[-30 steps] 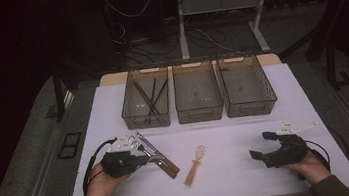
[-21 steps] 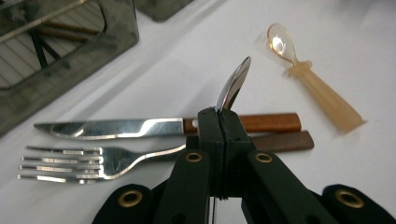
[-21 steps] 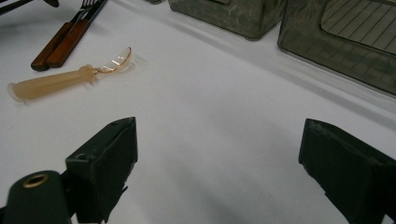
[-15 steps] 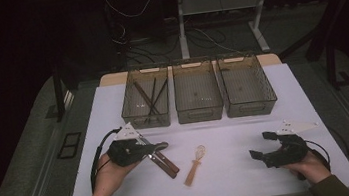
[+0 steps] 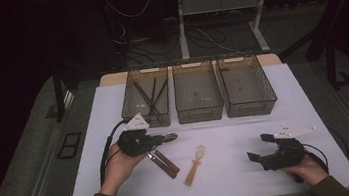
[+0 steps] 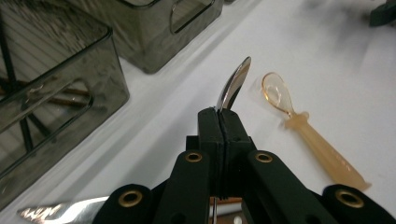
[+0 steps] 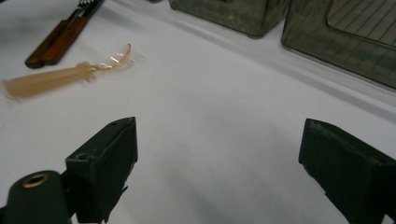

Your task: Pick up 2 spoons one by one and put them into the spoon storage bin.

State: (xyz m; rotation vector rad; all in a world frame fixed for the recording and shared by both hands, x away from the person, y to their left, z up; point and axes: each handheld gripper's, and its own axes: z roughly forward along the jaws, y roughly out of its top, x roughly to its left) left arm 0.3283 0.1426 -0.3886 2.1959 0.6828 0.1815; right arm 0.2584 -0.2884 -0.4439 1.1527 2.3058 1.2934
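Left gripper (image 5: 160,141) at about 8 o'clock on the white table (image 5: 315,111) — black jaws pressed tight together on the thin shank of a metal spoon (image 6: 233,84), whose polished, curved bowl juts out past the tips toward 1 o'clock in the left gripper view, lifted off the cloth. Just below the gripper, at 7 o'clock, two flat wooden-handled pieces (image 5: 164,162) lying side by side on the table, one serrated steel blade (image 6: 65,212) glinting at the bottom left of the left gripper view. Near 6 o'clock, a translucent amber plastic spoon (image 5: 195,166), stubby ribbed handle, small clear bowl, flat on the table. Along 12 o'clock, three smoky see-through plastic bins with handle slots — left bin (image 5: 146,99) holding dark thin sticks, middle bin (image 5: 197,91) and right bin (image 5: 246,85) beside it. At 4 o'clock, right gripper (image 5: 260,147) low over the matte white surface, blocky black jaws spread wide apart, nothing between.
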